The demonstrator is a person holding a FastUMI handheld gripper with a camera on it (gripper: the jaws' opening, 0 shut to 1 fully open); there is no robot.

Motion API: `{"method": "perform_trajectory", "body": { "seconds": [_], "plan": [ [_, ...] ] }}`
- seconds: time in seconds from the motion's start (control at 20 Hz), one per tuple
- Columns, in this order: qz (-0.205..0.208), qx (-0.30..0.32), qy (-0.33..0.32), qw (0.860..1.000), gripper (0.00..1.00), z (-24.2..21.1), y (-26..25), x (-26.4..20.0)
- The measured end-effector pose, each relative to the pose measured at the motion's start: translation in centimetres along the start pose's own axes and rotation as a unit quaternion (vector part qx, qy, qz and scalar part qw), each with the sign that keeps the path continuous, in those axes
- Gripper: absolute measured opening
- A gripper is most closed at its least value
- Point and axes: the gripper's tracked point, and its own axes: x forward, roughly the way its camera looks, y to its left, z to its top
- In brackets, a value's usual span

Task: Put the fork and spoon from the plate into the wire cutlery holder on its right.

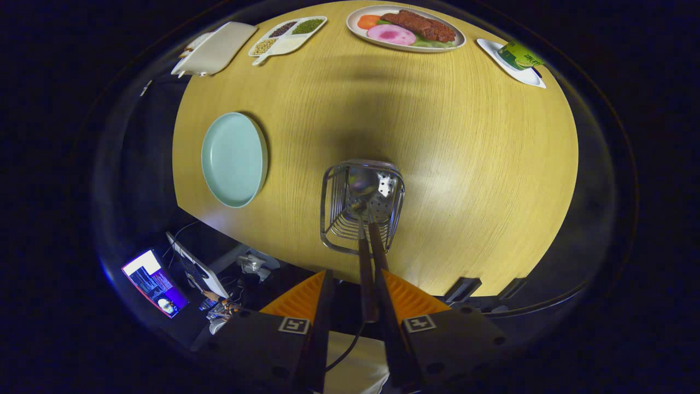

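The wire cutlery holder (362, 208) stands on the wooden table (465, 164), just beyond my fingertips. I look down into it from above. Two dark-handled pieces of cutlery stand in it, and a shiny spoon bowl (361, 180) shows at its bottom. Their handles (367, 262) rise toward me between my fingers; one runs along the right finger, and a gap separates them from the left finger. My gripper (356, 273) is open over the holder. The pale green plate (234, 158) lies to the holder's left with nothing on it.
Along the far edge of the table sit a plate of food (404, 27), a divided tray of beans (287, 35), a white dish (216, 49) and a saucer with a green packet (517, 57). Below the near edge, to the left, are lit screens (156, 284).
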Motion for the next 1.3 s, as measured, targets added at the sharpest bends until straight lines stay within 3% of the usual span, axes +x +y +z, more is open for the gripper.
{"method": "perform_trajectory", "body": {
  "seconds": [0.05, 0.15, 0.2, 0.35, 0.55, 0.75, 1.1, 1.3],
  "plan": [
    [0.006, -0.005, -0.017, 1.000, 0.56, 0.4, 0.3, -0.8],
    [0.014, -0.010, -0.067, 0.998, 0.93, 0.8, 0.8, -2.9],
    [0.017, -0.010, -0.095, 0.995, 1.00, 1.2, 1.1, -4.0],
    [0.031, -0.005, -0.192, 0.981, 0.99, 1.9, 2.0, -8.3],
    [0.034, -0.002, -0.339, 0.940, 0.99, 2.3, 2.4, -14.8],
    [0.008, -0.017, -0.483, 0.875, 0.99, 2.4, 2.2, -22.6],
    [-0.032, -0.015, -0.692, 0.721, 0.99, -0.4, 1.5, -36.4],
    [-0.042, 0.010, -0.762, 0.646, 0.99, -2.3, 0.1, -41.1]
  ]
}}
